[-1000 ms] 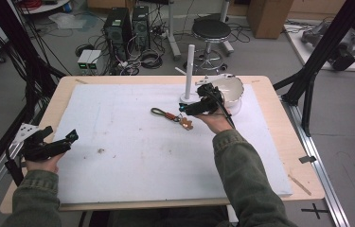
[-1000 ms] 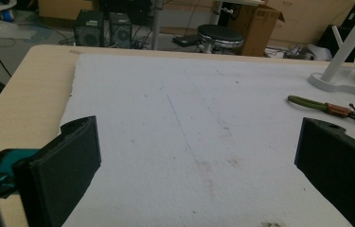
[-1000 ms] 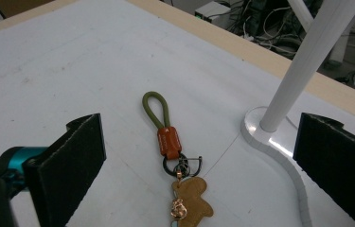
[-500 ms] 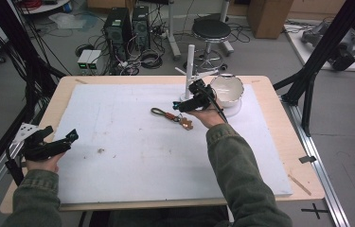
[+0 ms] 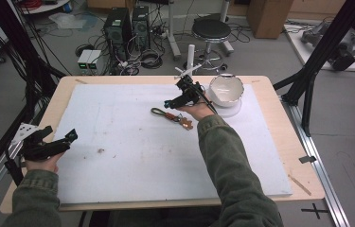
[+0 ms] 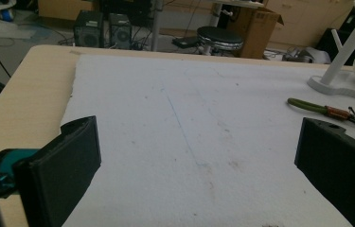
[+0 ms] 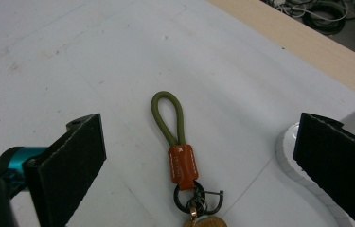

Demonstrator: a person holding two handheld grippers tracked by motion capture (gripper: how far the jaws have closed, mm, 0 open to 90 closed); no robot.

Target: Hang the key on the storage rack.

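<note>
A key fob (image 7: pixel 179 142) with an olive cord loop, an orange leather band and a dark ring lies flat on the white foam board (image 5: pixel 132 142); it also shows in the high view as the key fob (image 5: pixel 168 116) and far off at the right in the left gripper view, key fob (image 6: pixel 329 111). My right gripper (image 5: pixel 174 100) hovers open just above and beyond it, jaws wide on either side of the fob in the right gripper view. My left gripper (image 5: pixel 59 139) rests open at the board's left edge, holding nothing.
A white bowl (image 5: pixel 226 90) sits on a white stand base (image 5: pixel 234 109) with an upright white post (image 5: pixel 190 56) at the back right of the board. The wooden table edge (image 5: pixel 66 90) frames the board. Computers, cables and a stool stand on the floor beyond.
My right gripper has moved left and slightly back from beside the bowl to above the key fob. The left gripper has stayed in place.
</note>
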